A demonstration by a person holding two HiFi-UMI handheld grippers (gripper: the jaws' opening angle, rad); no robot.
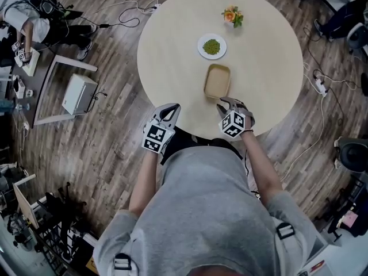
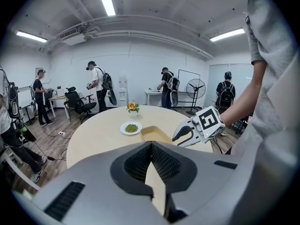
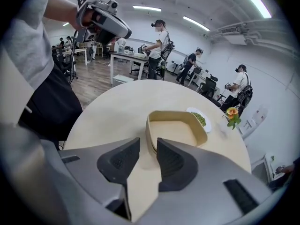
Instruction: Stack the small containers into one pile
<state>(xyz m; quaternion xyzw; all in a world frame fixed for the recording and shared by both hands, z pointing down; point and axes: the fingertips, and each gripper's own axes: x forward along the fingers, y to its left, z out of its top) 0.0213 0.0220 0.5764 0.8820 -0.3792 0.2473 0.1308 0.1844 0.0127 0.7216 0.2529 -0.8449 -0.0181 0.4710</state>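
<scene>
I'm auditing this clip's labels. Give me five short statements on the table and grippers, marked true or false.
The tan containers sit nested in one pile on the table. True.
The right gripper clamps the pile's rim. False: its jaws stand apart, empty.
The white plate holds something green. True.
The flowers stand between plate and pile. False: they stand beyond the plate.
The left gripper holds a container. False: its jaws are together, empty.

Bright, even light — everything sharp.
Overhead, ceiling strip lights glare; soft shadows on the tabletop — gripper views bulge, corners black.
</scene>
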